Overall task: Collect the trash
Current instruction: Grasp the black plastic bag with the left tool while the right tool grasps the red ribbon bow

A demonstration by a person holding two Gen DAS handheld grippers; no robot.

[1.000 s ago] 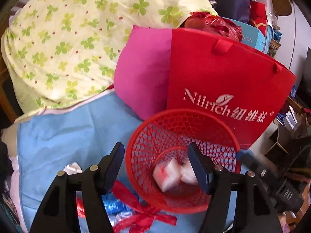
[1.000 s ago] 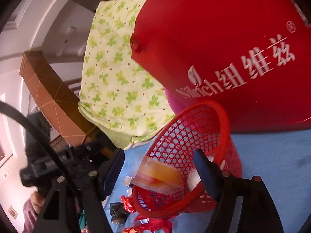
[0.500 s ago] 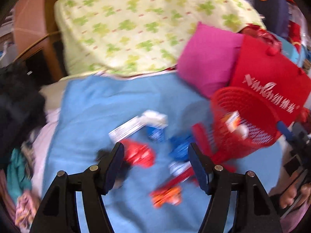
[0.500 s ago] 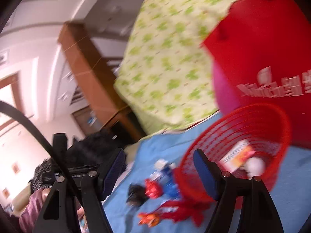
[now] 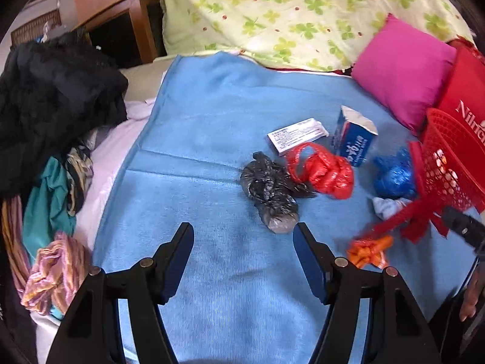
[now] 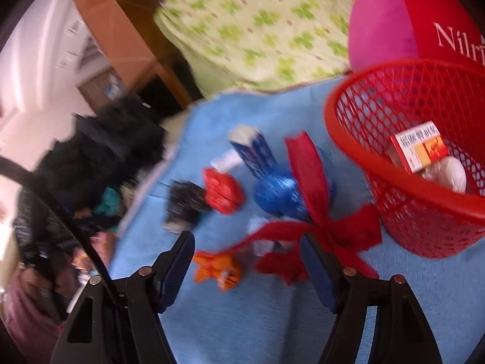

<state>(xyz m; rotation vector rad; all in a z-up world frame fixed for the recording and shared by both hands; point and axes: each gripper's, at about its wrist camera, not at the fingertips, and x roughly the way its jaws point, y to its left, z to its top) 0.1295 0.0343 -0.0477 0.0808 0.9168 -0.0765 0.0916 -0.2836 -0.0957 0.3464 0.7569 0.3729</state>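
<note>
The left gripper (image 5: 243,236) hangs over the blue blanket (image 5: 197,139) with its jaws apart and nothing between them; the black crumpled bag (image 5: 268,189) lies just past its tips at 1 o'clock. Beyond that, toward 2 o'clock, sit the red plastic bag (image 5: 324,173), a white carton (image 5: 295,136) with small print too fine to read, and a blue-and-white box (image 5: 353,142) with white Chinese characters. The right gripper (image 6: 247,247) has just been narrowing, yet its jaws stand apart and grip nothing; the orange wrapper (image 6: 216,268) lies on the blanket between its tips, and the red ribbon (image 6: 315,212) crosses its right finger. At 2 o'clock from it the red mesh basket (image 6: 424,182) holds 1 orange-and-white box (image 6: 419,147) with Chinese print and a white wad. Behind stands a red bag (image 6: 436,15) lettered "Nilri", beside a pink cushion (image 5: 403,69) and a clover-print quilt (image 5: 288,9). At 9 o'clock a heap of dark clothes (image 5: 51,91) borders the blanket.
</note>
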